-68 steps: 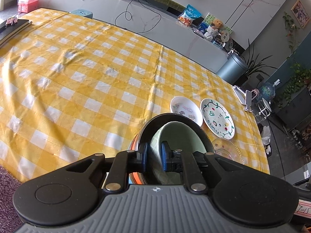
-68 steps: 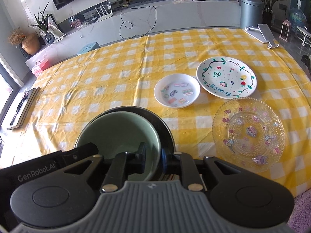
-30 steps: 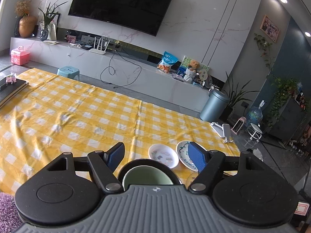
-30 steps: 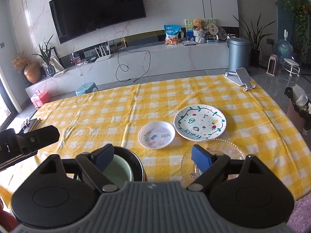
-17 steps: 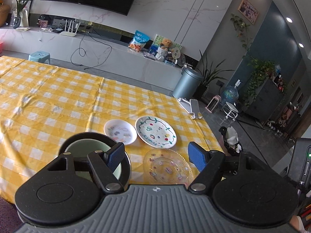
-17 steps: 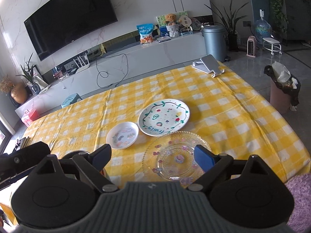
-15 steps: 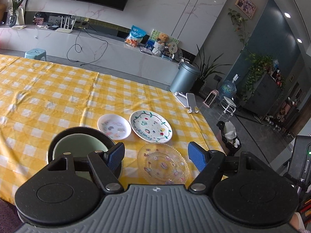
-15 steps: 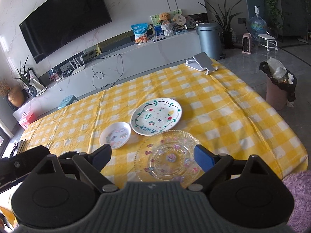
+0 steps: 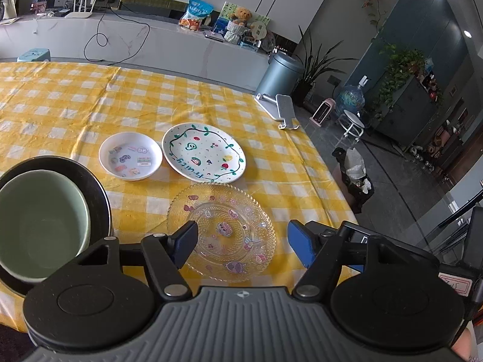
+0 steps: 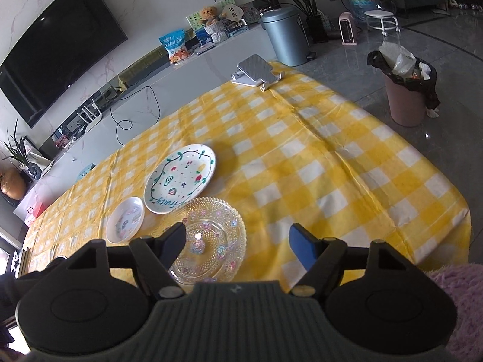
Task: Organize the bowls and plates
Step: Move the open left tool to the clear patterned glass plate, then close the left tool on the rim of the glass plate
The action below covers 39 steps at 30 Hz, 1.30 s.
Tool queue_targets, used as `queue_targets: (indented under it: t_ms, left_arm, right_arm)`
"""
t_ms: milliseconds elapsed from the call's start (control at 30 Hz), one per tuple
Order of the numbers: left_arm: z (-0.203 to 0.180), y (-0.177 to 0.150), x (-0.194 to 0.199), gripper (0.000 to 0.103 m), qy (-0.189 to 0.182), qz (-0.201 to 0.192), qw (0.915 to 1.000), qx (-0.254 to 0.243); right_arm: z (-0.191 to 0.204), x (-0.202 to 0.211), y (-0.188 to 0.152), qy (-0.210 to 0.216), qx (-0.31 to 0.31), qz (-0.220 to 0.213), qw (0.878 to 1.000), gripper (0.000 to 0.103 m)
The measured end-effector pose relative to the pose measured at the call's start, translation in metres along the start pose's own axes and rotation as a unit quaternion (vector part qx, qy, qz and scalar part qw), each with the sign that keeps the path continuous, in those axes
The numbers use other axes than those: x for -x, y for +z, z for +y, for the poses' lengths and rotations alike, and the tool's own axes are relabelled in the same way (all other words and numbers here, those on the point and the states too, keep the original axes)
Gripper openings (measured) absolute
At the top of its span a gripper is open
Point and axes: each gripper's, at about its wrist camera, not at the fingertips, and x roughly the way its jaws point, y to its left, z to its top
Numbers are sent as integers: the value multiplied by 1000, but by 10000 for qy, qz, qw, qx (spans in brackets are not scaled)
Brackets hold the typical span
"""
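Tablecloth (image 9: 75,96); green bowl (image 9: 36,223) cut off

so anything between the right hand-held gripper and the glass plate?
Nothing visible. The right hand-held gripper is open, with the glass plate just below and ahead of it; no other dish lies between them. The fruit plate sits beyond the glass plate.

The glass plate (image 9: 222,230) sits nearest. At its eleven o'clock is the small plate (image 9: 130,155), at twelve the big plate (image 9: 203,150), at nine the bowls (image 9: 42,220).
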Motion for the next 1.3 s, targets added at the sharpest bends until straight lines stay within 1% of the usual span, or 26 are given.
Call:
queue_targets:
  t_ms: [33,100,133,200,267,333,400,467,533,633,733,800,1033,1167,1300]
  left_arm:
    - [1,0,-5,79,38,43,10000,13]
    - [3,0,-15,74,141,138,9998,62]
    - [4,-1,-21,71,200,200,9996,79]
    - [6,-2,-30,67,285,294,9991,78]
    - [7,-5,-39,60,404,356,9985,57]
    - [9,-7,-47,56,528,385,9978,75]
    - [13,-7,-54,52,649,400,9970,144]
    - [17,-7,-61,45,773,394,9960,212]
    - [20,-6,-66,43,869,352,9953,230]
    - [22,-6,-73,41,933,295,9949,255]
    - [19,-7,-78,41,1036,200,9943,128]
    - [18,-9,-82,41,1093,177,9938,39]
    - [18,-11,-88,39,1056,-6,9943,-115]
    - [14,-13,-87,40,1229,-265,9914,-348]
    - [8,-12,-89,40,1405,-222,9883,-548]
  right_arm:
    - [-2,-4,1,36,-37,46,10000,68]
    - [-5,-13,0,110,-54,132,9998,64]
    - [-5,-18,0,127,-49,178,9997,61]
    - [-6,-28,-1,155,-56,300,9994,51]
    - [-8,-37,-1,216,-118,425,9988,45]
    - [-10,-45,-1,291,-186,516,9981,43]
    - [-11,-52,-1,300,-214,582,9976,38]
    - [-13,-58,-1,289,-269,646,9971,35]
    - [-17,-64,-1,293,-390,731,9961,32]
    - [-22,-71,0,297,-508,780,9952,32]
    - [-21,-75,0,301,-476,787,9953,32]
    - [-21,-78,0,327,-462,800,9952,29]
    - [-21,-83,0,395,-459,784,9951,24]
    - [-20,-84,0,394,-459,764,9952,24]
    - [-18,-85,0,394,-415,753,9955,23]
